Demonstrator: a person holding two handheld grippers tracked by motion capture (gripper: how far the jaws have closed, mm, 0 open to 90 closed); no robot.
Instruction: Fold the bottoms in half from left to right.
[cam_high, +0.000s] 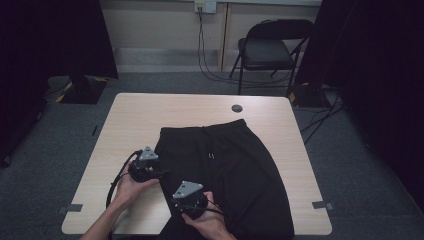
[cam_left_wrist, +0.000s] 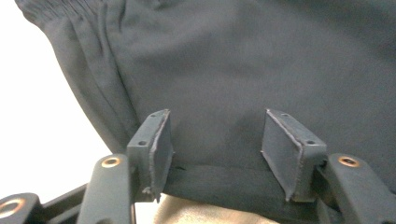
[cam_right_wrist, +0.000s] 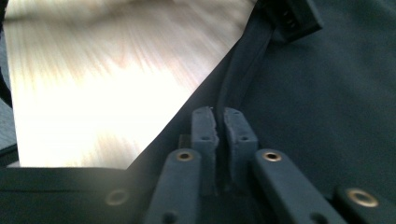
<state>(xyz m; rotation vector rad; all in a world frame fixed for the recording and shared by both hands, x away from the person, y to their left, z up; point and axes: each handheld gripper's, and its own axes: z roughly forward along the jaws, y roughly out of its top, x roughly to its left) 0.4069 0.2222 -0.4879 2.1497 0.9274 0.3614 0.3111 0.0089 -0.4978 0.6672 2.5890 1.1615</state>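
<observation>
Black trousers (cam_high: 225, 160) lie flat on the light wooden table (cam_high: 145, 112), with the waistband and drawstring on the far side. My left gripper (cam_high: 161, 172) stands at their left edge. In the left gripper view it (cam_left_wrist: 217, 149) is open, and the hem (cam_left_wrist: 219, 179) lies between the pads without being pressed. My right gripper (cam_high: 179, 196) sits nearer the person on the same edge. In the right gripper view it (cam_right_wrist: 219, 126) is shut on a raised fold of the trousers (cam_right_wrist: 243, 79), which runs on toward the left gripper's jaw.
A round cable grommet (cam_high: 237, 108) sits near the table's far edge. A black folding chair (cam_high: 267, 50) stands behind the table, with cables on the floor (cam_high: 210, 70). Bare tabletop lies left of the trousers (cam_right_wrist: 93, 93). Tape marks (cam_high: 322, 205) sit at the near corners.
</observation>
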